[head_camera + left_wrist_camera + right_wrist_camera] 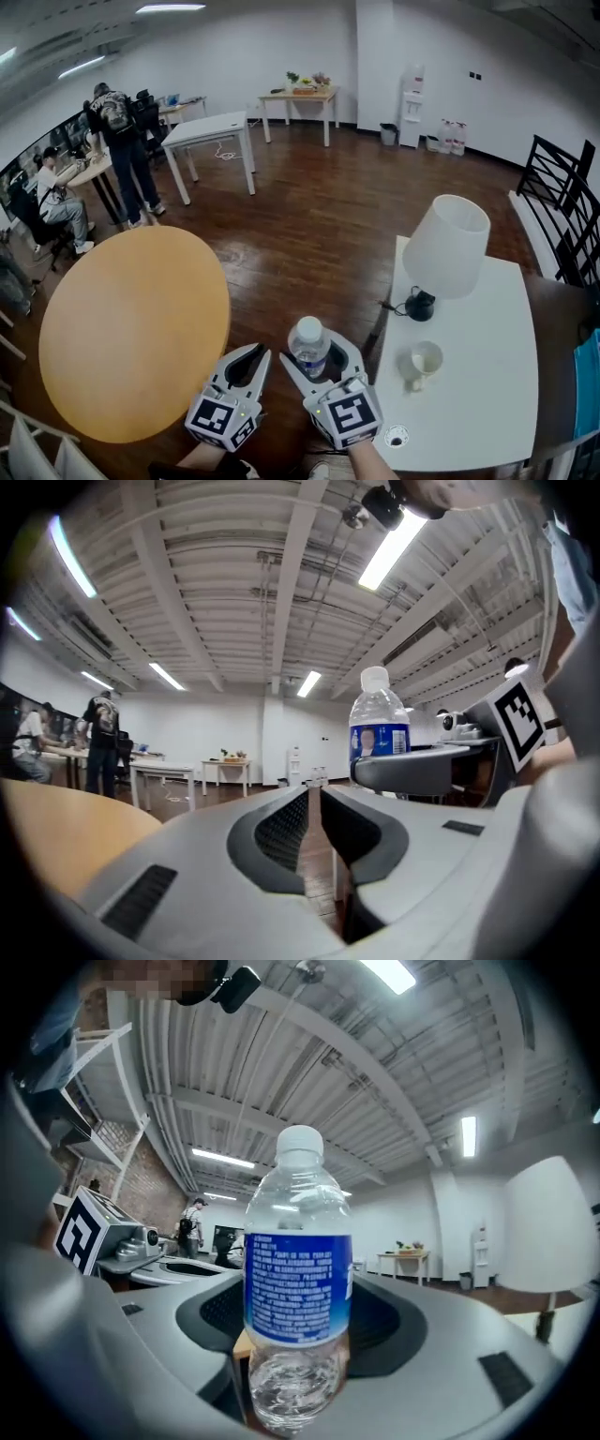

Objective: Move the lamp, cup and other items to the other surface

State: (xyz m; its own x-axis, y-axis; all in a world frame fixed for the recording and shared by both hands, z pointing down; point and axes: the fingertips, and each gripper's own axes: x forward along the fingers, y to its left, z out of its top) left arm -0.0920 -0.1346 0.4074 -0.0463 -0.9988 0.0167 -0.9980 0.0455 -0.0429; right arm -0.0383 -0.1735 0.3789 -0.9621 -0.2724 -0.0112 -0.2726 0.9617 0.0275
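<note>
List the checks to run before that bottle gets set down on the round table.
1. Grip: right tongs closed on the clear plastic water bottle with a blue label, which stands upright: ok.
2. White cap on the bottle: ok.
3. Left tongs shut with nothing between them: ok.
4. Landing spot: nothing shows on the round tan wooden table: ok.
5. Bottle above the round table: it hangs over the dark wood floor between the tables: not ok.
6. White rectangular table emptied: white-shaded lamp and cream cup remain: not ok.
</note>
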